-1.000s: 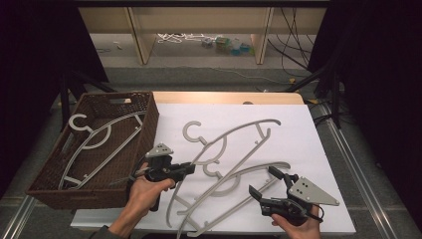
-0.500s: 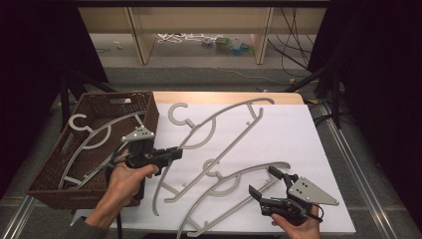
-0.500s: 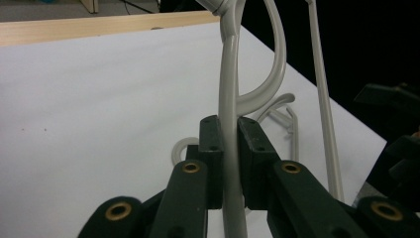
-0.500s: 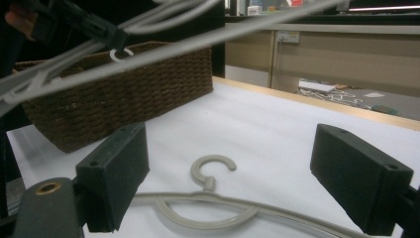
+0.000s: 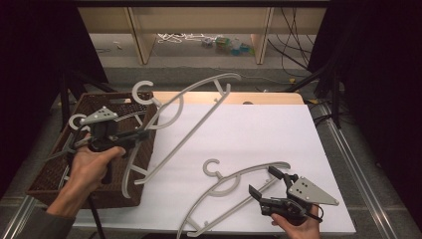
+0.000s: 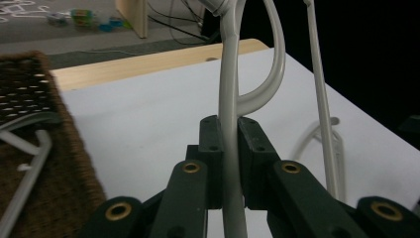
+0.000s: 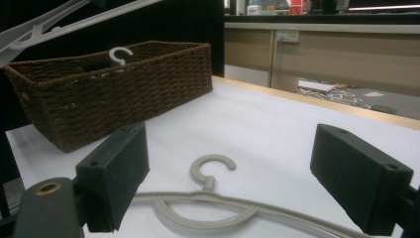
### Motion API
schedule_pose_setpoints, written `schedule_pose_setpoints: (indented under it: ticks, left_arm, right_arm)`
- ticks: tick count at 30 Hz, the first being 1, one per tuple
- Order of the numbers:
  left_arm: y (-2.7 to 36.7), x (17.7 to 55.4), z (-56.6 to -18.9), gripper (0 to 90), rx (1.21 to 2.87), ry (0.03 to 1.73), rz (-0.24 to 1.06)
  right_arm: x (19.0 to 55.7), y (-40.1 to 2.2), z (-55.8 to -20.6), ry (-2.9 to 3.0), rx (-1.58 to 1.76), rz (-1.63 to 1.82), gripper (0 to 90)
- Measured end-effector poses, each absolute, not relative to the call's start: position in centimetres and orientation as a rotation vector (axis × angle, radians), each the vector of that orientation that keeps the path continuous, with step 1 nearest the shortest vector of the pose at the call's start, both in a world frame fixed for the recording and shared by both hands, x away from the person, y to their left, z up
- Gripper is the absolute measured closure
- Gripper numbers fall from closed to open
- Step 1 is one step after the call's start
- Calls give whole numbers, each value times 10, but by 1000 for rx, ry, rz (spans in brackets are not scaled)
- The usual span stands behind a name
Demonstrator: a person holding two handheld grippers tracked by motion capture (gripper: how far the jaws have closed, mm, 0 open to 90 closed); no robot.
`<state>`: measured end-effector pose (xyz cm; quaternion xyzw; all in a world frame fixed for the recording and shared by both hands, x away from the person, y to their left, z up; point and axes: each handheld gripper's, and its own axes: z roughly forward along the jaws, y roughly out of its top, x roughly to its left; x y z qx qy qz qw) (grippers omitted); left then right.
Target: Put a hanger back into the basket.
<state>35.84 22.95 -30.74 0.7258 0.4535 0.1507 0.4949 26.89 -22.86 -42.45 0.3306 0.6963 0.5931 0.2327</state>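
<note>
While the left gripper [image 5: 130, 135] clamps the curved arm of a grey hanger [image 5: 199, 107] and holds it aloft, tilted, its hook [image 5: 143, 91] points toward 11 o'clock above the wicker basket [image 5: 54, 172] at 9 o'clock on the table. Seen from the left gripper view, the jaws are pressed tight on either side of the plastic [image 6: 230, 148], a grip low on the arm that seems chosen to swing the long frame sideways over the basket rim. Another hanger [image 5: 79, 122] already lies inside the basket (its hook peeps over the wall in the right gripper view), which suggests the pieces are being gathered there one at a time. At 5 o'clock, the right gripper [image 5: 263, 183] rests near the table's front edge with its jaws wide apart, facing a second hanger [image 5: 234, 181] that lies flat on the white sheet [image 5: 268, 129]. The pads [image 7: 116, 173] stand either side of that hanger's neck without touching it, apparently lined up for the next pickup.
</note>
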Motion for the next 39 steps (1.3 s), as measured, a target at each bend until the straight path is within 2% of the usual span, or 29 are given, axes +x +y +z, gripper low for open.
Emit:
schedule_pose_setpoints:
  ticks: [18, 39]
  left_arm:
    - [312, 374, -313, 819, 1713, 1264, 513]
    - [386, 383, -331, 818, 1698, 1387, 722]
  right_arm:
    - [269, -229, -425, 1939, 917, 1615, 160]
    - [270, -228, -426, 1933, 910, 1615, 160]
